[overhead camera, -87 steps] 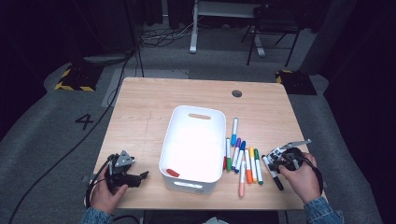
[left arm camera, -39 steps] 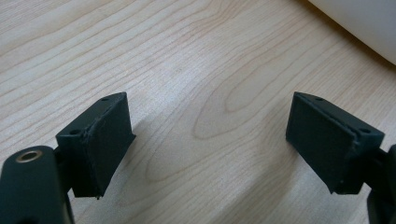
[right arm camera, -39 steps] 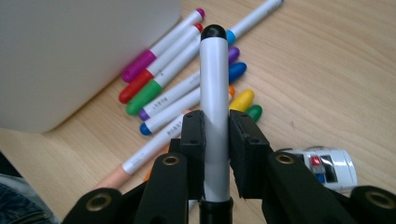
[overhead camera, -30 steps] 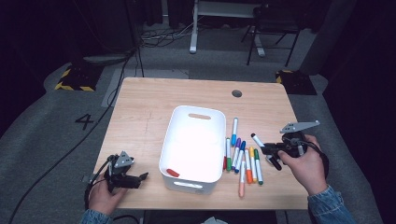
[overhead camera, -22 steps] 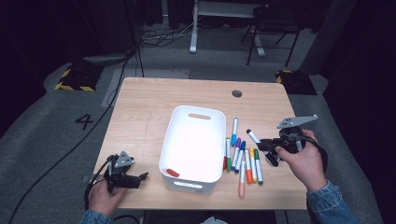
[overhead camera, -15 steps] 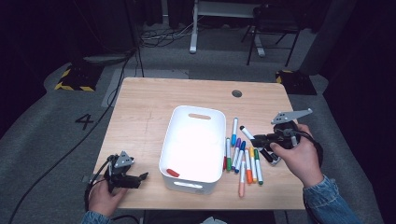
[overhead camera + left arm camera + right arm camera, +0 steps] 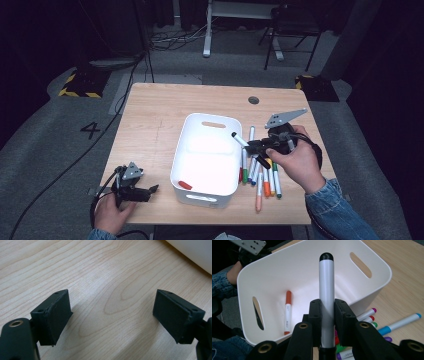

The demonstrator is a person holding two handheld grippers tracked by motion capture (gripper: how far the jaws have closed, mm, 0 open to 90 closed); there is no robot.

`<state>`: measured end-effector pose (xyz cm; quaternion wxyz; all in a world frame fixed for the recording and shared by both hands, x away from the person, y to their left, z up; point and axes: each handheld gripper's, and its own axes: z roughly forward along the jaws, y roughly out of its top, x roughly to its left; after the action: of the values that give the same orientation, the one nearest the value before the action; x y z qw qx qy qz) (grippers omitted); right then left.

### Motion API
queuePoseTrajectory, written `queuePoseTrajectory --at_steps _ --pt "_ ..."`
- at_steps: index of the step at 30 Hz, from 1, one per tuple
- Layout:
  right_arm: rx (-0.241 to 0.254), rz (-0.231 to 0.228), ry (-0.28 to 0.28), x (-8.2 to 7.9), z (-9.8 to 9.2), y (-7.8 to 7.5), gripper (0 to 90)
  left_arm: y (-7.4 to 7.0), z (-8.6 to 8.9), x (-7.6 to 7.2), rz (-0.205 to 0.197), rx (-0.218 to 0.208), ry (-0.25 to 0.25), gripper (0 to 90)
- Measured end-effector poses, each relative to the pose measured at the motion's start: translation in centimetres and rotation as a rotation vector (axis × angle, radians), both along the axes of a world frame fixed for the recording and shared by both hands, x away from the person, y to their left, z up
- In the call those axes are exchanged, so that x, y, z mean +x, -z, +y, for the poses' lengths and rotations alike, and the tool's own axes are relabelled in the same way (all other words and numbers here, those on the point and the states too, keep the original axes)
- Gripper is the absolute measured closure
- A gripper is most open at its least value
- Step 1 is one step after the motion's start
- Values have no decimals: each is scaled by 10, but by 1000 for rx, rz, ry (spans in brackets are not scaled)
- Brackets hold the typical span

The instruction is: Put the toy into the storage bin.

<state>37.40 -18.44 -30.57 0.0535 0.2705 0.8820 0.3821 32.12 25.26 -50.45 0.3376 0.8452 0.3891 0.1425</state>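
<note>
The right gripper (image 7: 252, 146) is clamped tight on a white marker with a black cap (image 7: 326, 287), the pads pressing both sides of its barrel. The marker's capped end pokes over the right rim of the white plastic bin with slotted handles (image 7: 206, 122), which sits at the centre of the light wooden surface (image 7: 155, 115). Inside the bin, toward 7 o'clock, lies one white marker with an orange cap (image 7: 287, 312). Just below the gripper, at 5 o'clock from the bin, a row of coloured markers (image 7: 262, 177) lies on the surface. The left gripper (image 7: 150, 190) rests at 8 o'clock from the bin, jaws wide apart with nothing between them.
</note>
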Motion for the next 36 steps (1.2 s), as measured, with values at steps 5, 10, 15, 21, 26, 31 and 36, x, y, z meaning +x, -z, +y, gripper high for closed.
queuePoseTrajectory --at_steps 5,10,15,21,26,31,36 --pt "15 2 -29 -1 16 -3 767 0 0 0 0 0 0 152" --pt "6 6 -53 1 31 -8 768 0 0 0 -1 2 0 152" --pt "-7 13 -80 3 47 -9 768 0 0 0 -1 2 0 152" --pt "-18 20 -107 4 64 -10 768 0 0 0 -1 2 0 152" --pt "-22 15 -127 5 75 -5 768 0 0 0 -2 2 0 152" --pt "-33 32 -126 9 79 6 768 0 0 0 -1 2 0 152" --pt "-40 47 -141 9 82 16 768 0 0 0 -1 2 0 152"
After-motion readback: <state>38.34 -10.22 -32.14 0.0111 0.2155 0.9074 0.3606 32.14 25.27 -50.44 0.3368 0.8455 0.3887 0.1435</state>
